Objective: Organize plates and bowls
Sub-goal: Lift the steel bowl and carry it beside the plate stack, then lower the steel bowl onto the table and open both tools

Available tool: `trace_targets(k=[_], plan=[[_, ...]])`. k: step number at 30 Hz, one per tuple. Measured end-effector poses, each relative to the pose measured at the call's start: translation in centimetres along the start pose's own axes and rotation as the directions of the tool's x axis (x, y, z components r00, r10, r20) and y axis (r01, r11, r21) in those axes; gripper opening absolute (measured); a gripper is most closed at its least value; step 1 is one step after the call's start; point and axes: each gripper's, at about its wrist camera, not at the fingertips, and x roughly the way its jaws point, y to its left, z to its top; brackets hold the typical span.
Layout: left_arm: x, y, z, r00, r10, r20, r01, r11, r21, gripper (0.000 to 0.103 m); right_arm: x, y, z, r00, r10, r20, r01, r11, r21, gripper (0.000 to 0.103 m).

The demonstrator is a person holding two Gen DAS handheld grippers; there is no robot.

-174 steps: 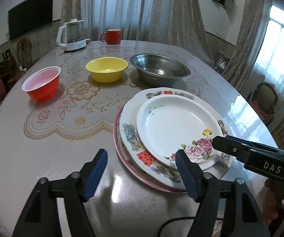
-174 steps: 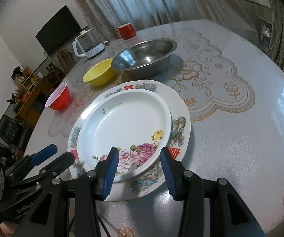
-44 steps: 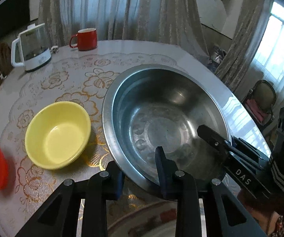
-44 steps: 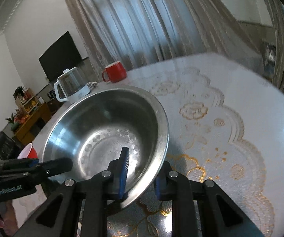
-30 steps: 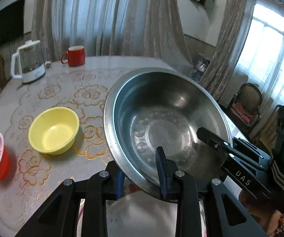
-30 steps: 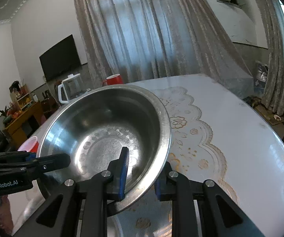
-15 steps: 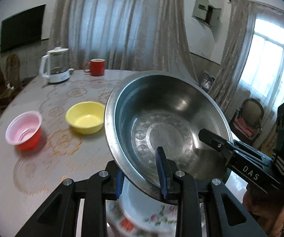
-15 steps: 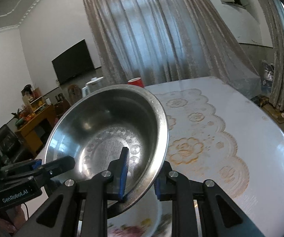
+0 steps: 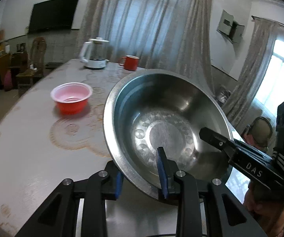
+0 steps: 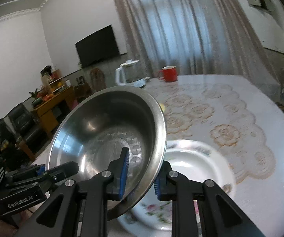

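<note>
We hold the steel bowl (image 9: 167, 130), rigid, slick and light, by its thin rim, left gripper (image 9: 141, 175) and right gripper (image 10: 140, 174) both clamped there, above the plates (image 10: 193, 169).

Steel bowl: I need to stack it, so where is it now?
The steel bowl is held off the table, tilted, clamped at its near rim by both hand-held grippers, over the left edge of the plates in the right wrist view.

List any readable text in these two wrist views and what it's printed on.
"DAS": on the side of the right gripper, seen in the left wrist view.
"GenRobot.AI": on the side of the left gripper, seen in the right wrist view.
Plate decoration is too blurred to read; nothing else carries text.
</note>
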Motion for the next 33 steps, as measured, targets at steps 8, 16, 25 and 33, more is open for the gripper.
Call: trace_targets(k=[8,16,25,33], plan=[[-2.0,4.4,-1.5,0.995,0.101,0.012,-0.100,0.993,-0.063,0.030,2.3,4.2,-1.6,0.996,0.049,-0.080,-0.051,0.998,-0.022,0.022],[-1.8,8.9,-3.5,0.986,0.165,-0.036,-0.168,0.977,-0.132,0.030,6.5,7.2,-3.5,0.971,0.105,-0.215,-0.107,0.994,0.003,0.023],[0.5,10.7,-3.9,0.979,0.184,-0.092,-0.196,0.969,-0.152,0.030,10.0,8.0,-4.2,0.952,0.099,-0.289,-0.098,0.995,0.019,0.023],[2.7,11.0,-3.4,0.975,0.190,-0.118,-0.207,0.966,-0.155,0.030,10.5,7.6,-4.4,0.946,0.056,-0.320,-0.048,0.998,0.034,0.025]])
